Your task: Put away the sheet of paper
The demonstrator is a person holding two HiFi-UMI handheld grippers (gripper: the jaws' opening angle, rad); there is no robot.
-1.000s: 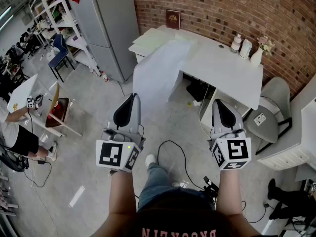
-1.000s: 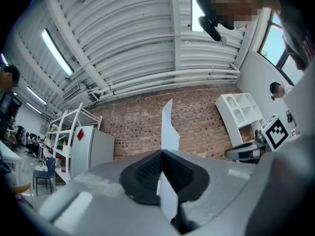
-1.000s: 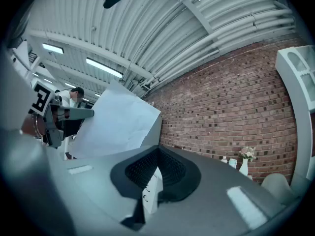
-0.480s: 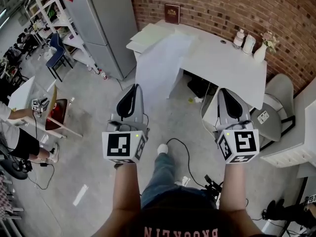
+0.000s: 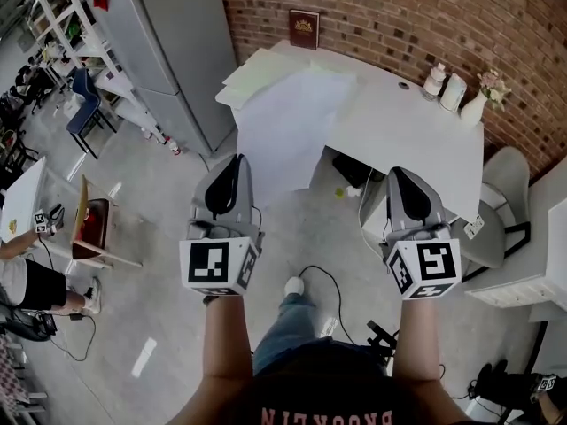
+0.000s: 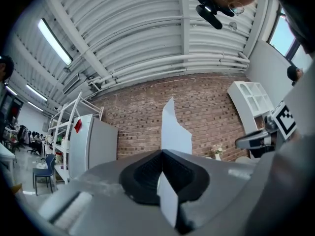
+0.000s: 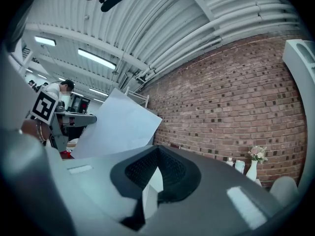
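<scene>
One sheet of paper (image 5: 279, 131): plain white, no print seen, held up in the air, seen against the left end of the white table (image 5: 416, 140). Left tongs (image 5: 230, 171) pinched closed on one edge, right tongs (image 5: 400, 182) closed on another (paper shows in both bites). On the table: two white bottles (image 5: 434, 80), one vase (image 5: 472, 106), one brown book (image 5: 304, 29) with gold lettering too small to read. The person's shirt print (image 5: 323, 417) is upside down and cut off.

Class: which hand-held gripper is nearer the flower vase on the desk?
Right. The right hand-held gripper is below-left of the vase; the left hand-held gripper is far off to its left.
</scene>
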